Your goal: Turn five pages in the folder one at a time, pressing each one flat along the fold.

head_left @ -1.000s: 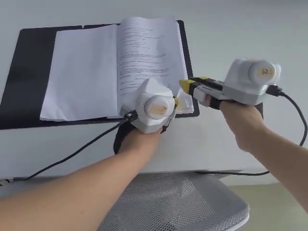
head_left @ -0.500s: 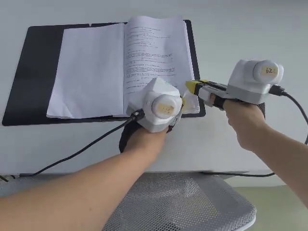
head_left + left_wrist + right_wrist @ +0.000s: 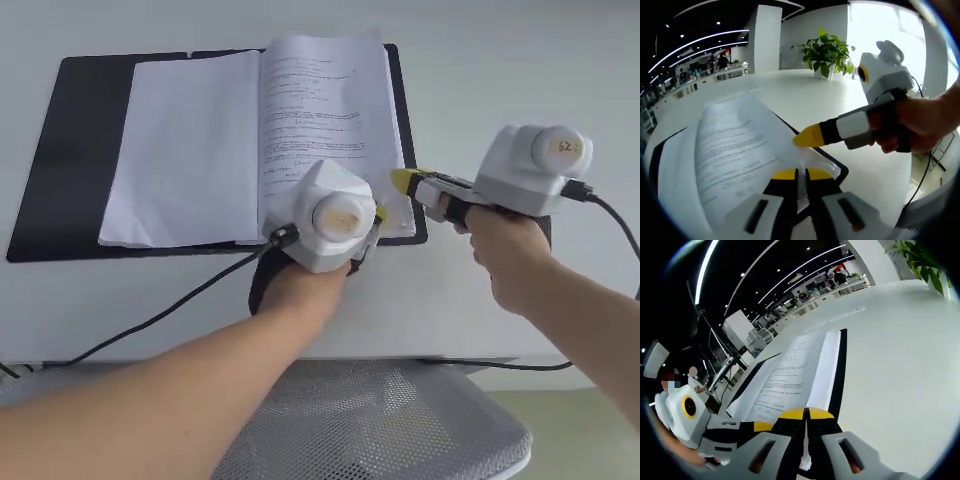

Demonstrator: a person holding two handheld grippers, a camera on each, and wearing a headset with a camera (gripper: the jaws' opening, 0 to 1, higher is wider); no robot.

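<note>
Jaws together, the left gripper (image 3: pixel 801 174) and right gripper (image 3: pixel 402 180) meet at the printed page's (image 3: pixel 320 110) near right corner; whether either pinches paper I cannot tell. Best to free one sheet only, then sweep it toward the fold of the folder (image 3: pixel 70 150), open on the worktop (image 3: pixel 500 80).

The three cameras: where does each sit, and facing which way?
Head view: on the headset, looking forward and down at the open folder, both forearms, the left gripper and the right gripper.
Left gripper view: on the left gripper, looking along its fingers across the printed page toward a potted plant; the right gripper and hand show at right.
Right gripper view: on the right gripper, looking along its fingers over the folder; the left gripper shows lower left.
Shared: both gripper views see the printed page and the other gripper.
</note>
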